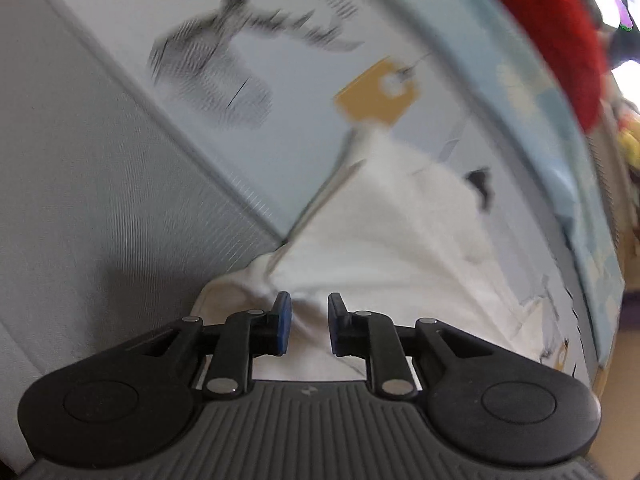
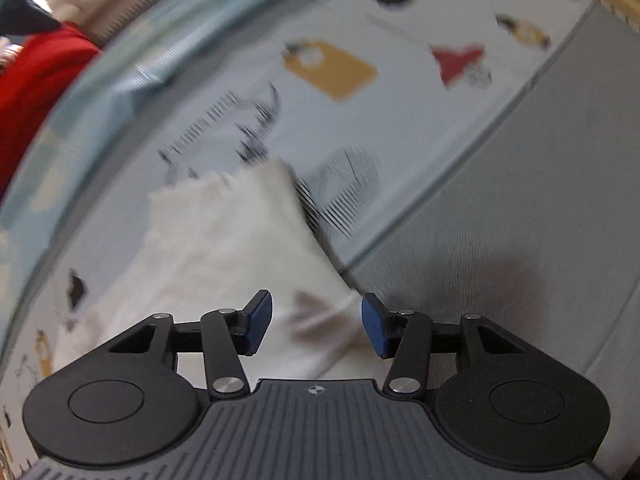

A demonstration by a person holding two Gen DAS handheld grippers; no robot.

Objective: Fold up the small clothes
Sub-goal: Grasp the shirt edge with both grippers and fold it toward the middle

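The left tool (image 1: 309,322) points steeply down with its blue pads (image 1: 283,322) a narrow gap apart, and white cloth shows through that gap without either pad pressing on it, so the tool reads as open and holding nothing. Just beyond its tips lies the white garment (image 1: 384,216), a small pale piece spread on a light printed sheet (image 1: 288,80) that covers the surface; whether that surface is a tabletop or a bed cannot be told. In this view the garment runs away from the tool, up and to the right, its long axis on that diagonal, and a rolled hem sits just left of the tips.

The right tool (image 2: 316,326) is open wider, its pads (image 2: 260,322) standing well clear of the fabric below, with nothing clamped. In its view the garment (image 2: 232,220) stretches up and left from the tips, ending in a squared edge, and a shadowed fold lies directly under the gap. Both tools hang over the same near end of the garment, so neither is clearly nearer; the next fold would likely turn on regripping this near edge and carrying it along the long axis toward the far end.

Both pictures are smeared by motion. The sheet's prints, a mustard tag shape (image 1: 376,92) among them, are blurred, and the garment's type cannot be made out. A plain grey panel (image 2: 540,200) borders the sheet, and something red (image 1: 560,32) sits at the edge.
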